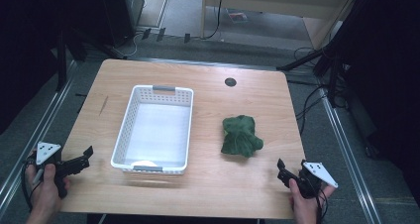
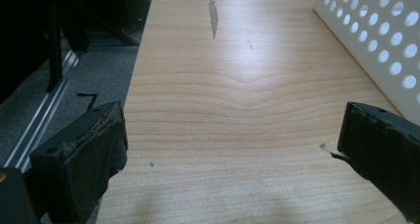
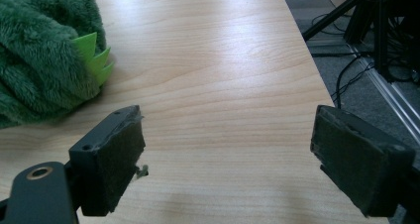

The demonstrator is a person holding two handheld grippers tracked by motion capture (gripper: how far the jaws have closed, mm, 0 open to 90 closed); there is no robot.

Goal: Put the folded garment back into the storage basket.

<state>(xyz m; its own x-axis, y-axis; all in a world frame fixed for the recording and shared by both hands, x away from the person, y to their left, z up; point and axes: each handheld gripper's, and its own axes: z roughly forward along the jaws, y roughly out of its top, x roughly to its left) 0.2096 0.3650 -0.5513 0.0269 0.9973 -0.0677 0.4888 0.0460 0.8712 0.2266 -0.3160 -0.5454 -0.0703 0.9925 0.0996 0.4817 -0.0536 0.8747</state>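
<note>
Overhead, then, from largest thing to smallest:
Bench [image 1: 208,189]: a pale wooden top carried everything.
Basket [image 1: 125,124]: white and perforated, it stood left of centre, long axis running away from the person; a small pale object, too unclear to name, lay at its near end.
Plush toy [image 1: 241,135]: a crumpled, dark green, furry heap with bright green felt spikes lay on the bench right of the basket, well apart from it.
Key relation: the toy lay ahead and to the left of the right claw [image 1: 281,171], the nearer claw by far.
Right claw: jaws spread wide, holding nothing.
Left claw [image 1: 85,157]: jaws spread wide, empty, near the basket's near-left corner.
</note>
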